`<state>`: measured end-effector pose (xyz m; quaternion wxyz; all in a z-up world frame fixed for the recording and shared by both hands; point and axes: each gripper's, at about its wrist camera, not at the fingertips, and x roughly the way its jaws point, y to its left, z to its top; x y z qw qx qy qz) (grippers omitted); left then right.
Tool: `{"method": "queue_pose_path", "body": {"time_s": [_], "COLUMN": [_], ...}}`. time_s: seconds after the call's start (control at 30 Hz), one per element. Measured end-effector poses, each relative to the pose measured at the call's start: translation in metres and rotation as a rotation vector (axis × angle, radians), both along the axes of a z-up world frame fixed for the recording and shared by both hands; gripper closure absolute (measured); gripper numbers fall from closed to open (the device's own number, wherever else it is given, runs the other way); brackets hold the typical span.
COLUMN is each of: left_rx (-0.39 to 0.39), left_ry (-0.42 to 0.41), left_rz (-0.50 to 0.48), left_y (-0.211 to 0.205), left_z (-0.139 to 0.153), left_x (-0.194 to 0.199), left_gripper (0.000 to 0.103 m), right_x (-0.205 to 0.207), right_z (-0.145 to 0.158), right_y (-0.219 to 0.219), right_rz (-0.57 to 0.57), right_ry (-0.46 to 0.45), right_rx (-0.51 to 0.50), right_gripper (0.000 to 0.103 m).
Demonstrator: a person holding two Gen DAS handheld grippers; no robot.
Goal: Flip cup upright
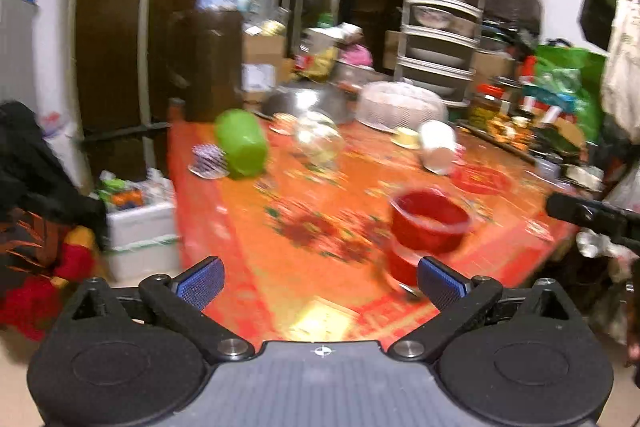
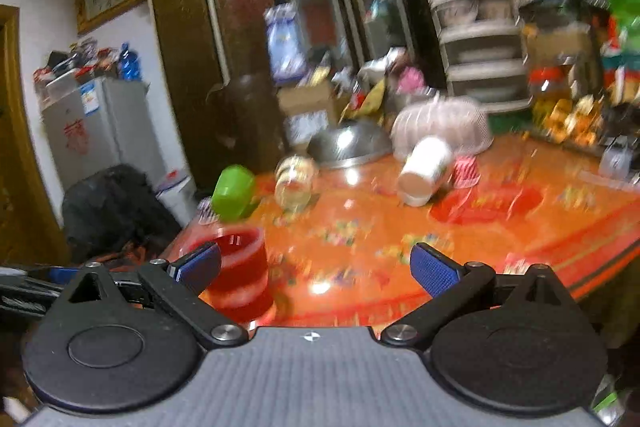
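A red translucent cup (image 1: 428, 227) stands upright on the orange floral tablecloth (image 1: 304, 195), just ahead of my left gripper's right finger. It also shows in the right wrist view (image 2: 240, 271), behind my right gripper's left finger. A green cup (image 1: 242, 143) (image 2: 234, 191), a clear glass cup (image 1: 318, 139) (image 2: 294, 183) and a white cup (image 1: 438, 147) (image 2: 424, 171) lie on their sides farther back. My left gripper (image 1: 320, 283) is open and empty. My right gripper (image 2: 316, 271) is open and empty. Both views are motion-blurred.
A steel bowl (image 1: 308, 101) and a white mesh food cover (image 1: 400, 105) sit upside down at the table's back. A tiered dish rack (image 1: 440, 23), jars and bags crowd the back right. A red saucer (image 1: 480, 179) lies on the cloth. A white fridge (image 2: 100, 127) stands left.
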<state>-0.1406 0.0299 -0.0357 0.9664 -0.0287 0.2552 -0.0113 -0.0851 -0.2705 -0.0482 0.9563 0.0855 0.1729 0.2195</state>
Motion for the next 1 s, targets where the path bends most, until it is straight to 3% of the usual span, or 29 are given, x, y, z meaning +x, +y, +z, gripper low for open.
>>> {"method": "queue_pose_path", "body": {"time_s": [0.1,0.23,0.37,0.47,0.53,1.0], "left_rx": [-0.006,-0.105,-0.064,-0.088,-0.08,-0.072], "left_ry": [-0.003,0.013,0.006,0.037,0.045,0.057], "left_rz": [0.004,-0.085,-0.095,-0.112,-0.122,-0.109], "left_y": [0.0,-0.007,-0.022,-0.027,-0.032,-0.03], "left_z": [0.017,0.022,0.025,0.025,0.025,0.025], "left_x": [0.001,0.005,0.003,0.005,0.003,0.0], "left_gripper": [0.0,0.0,0.0,0.0,0.0,0.0], "right_x": [0.005,0.01,0.007,-0.001,-0.007,-0.006], "right_z": [0.013,0.023,0.023,0.027,0.031,0.031], "right_y": [0.007,0.01,0.006,0.004,-0.002,0.006], "right_rz": [0.036,0.101,0.124,0.121,0.11,0.155], "right_ry": [0.051,0.116,0.115,0.096,0.076,0.089], "right_rx": [-0.067,-0.103,-0.12,-0.154,-0.116,-0.141], "right_gripper": [0.001,0.001,0.001,0.001,0.001,0.001]}}
